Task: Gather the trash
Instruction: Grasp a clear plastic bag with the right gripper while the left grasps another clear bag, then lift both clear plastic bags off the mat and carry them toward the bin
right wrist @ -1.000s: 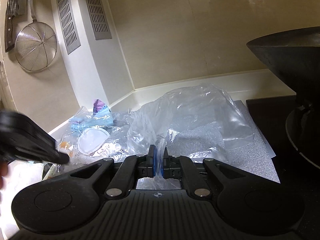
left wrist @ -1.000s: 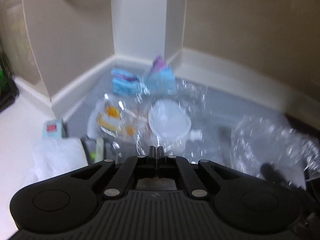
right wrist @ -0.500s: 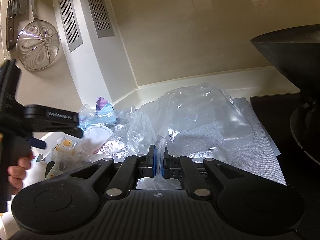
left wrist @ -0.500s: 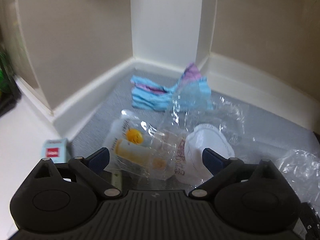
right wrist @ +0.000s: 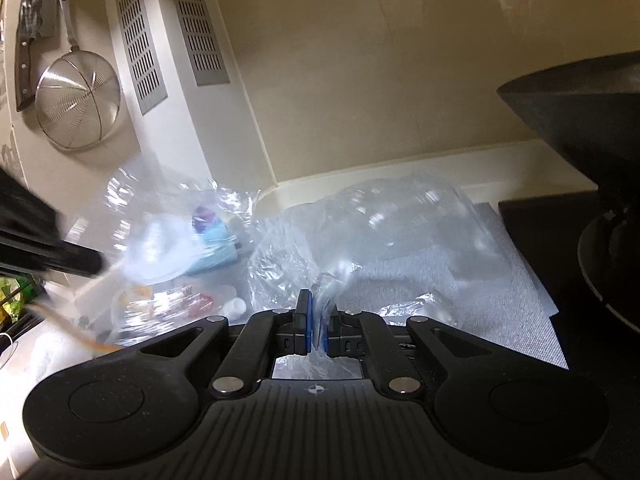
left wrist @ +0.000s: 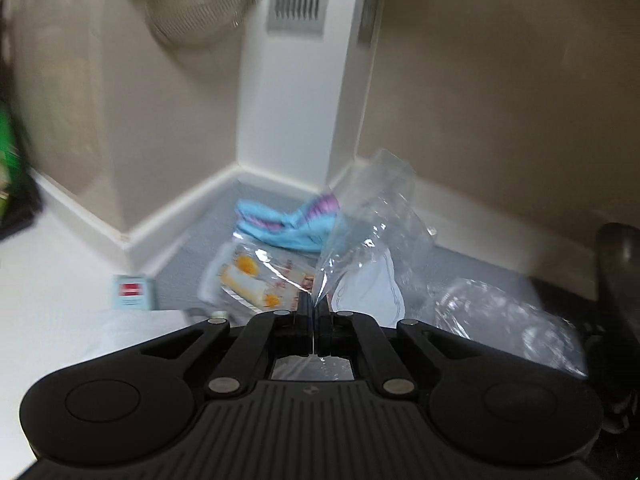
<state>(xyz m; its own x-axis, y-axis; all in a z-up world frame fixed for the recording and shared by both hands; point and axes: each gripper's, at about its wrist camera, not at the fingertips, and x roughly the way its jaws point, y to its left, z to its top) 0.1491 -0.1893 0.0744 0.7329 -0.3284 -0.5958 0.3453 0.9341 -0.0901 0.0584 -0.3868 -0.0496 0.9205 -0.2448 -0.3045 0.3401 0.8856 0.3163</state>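
Note:
My left gripper [left wrist: 314, 306] has its jaws closing, and they pinch the lower corner of a clear plastic wrapper [left wrist: 376, 216] that stands up off the pile. Under it lie a white mask [left wrist: 372, 292], an orange-printed snack wrapper [left wrist: 256, 276] and a blue folded packet [left wrist: 280, 224]. My right gripper [right wrist: 317, 322] is shut on the rim of a large clear plastic bag [right wrist: 400, 220] spread on the grey mat [right wrist: 504, 280]. In the right wrist view the left gripper [right wrist: 86, 262] is a dark blur at the left, with the wrapper [right wrist: 160, 224] lifted beside it.
A strainer [right wrist: 78, 104] and a knife [right wrist: 26, 48] hang on the left wall. A black wok [right wrist: 580, 120] sits over the stove [right wrist: 540, 216] on the right. A small red-labelled box [left wrist: 132, 292] and white paper [left wrist: 120, 332] lie at the counter's left.
My left gripper opened wide over the pile, then shut on the clear wrapper and drew back and up with it. The right gripper held still on the bag.

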